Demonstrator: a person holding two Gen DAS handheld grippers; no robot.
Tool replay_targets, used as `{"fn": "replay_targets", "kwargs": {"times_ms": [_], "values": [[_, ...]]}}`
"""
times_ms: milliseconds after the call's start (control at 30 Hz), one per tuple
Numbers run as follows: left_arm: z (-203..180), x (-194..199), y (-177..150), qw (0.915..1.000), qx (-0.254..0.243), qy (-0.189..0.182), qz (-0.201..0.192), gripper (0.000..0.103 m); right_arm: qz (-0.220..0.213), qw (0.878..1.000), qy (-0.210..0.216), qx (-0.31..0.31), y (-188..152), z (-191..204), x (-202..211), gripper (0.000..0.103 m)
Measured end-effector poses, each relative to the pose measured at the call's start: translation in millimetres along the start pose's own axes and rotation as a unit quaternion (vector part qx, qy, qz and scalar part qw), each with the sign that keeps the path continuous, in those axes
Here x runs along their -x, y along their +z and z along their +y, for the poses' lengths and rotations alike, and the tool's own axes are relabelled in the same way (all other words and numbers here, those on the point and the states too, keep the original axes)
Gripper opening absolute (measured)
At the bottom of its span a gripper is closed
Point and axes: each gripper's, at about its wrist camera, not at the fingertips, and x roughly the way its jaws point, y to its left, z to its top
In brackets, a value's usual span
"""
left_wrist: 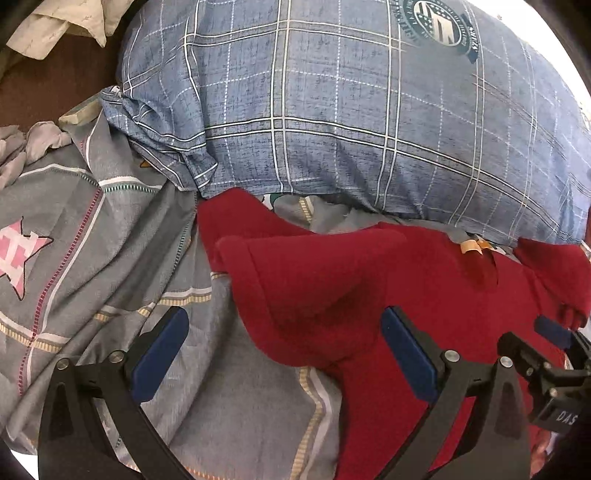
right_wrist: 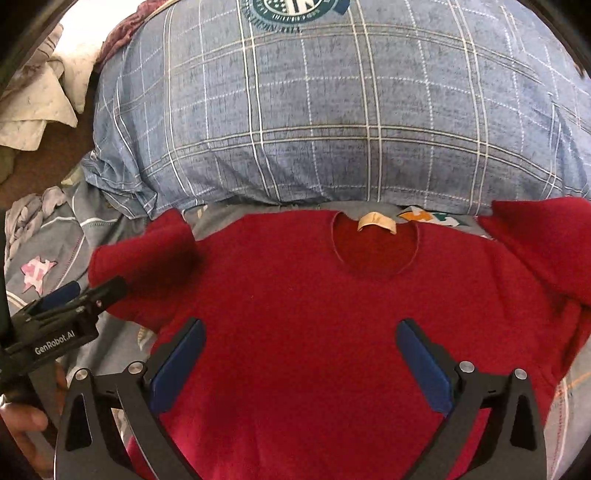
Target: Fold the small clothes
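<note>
Red knitwear, a small sweater, lies front-up on the bed, spread flat on a grey patterned sheet with its neckline toward the blue plaid pillow. That flat, centred lay suits folding: both sleeves stick out to the sides, within reach of either tool. The right tongs hang over the sweater's lower body, spread wide and gripping nothing. The left tongs hover at the garment's left edge, one pad over the sheet and one over the red cloth, equally wide and empty; I judge they are lined up to take the left sleeve, which lies partly doubled.

Writing: the left tool's body reads "GenRobot.AI" in the right view; the right tool shows "DAS" in the left view. A tan neck label is blank from here. The pillow's round crest carries lettering too small to read.
</note>
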Motion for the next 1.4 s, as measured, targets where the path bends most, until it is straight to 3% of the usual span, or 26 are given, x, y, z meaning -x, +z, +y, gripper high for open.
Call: {"fn": "replay_targets", "kwargs": {"times_ms": [1400], "values": [[-2,-20,2,0.9998,-0.005,0.0,0.02,0.103,0.01,1.0,-0.016,0.009,5,10,-26,0.101]]}}
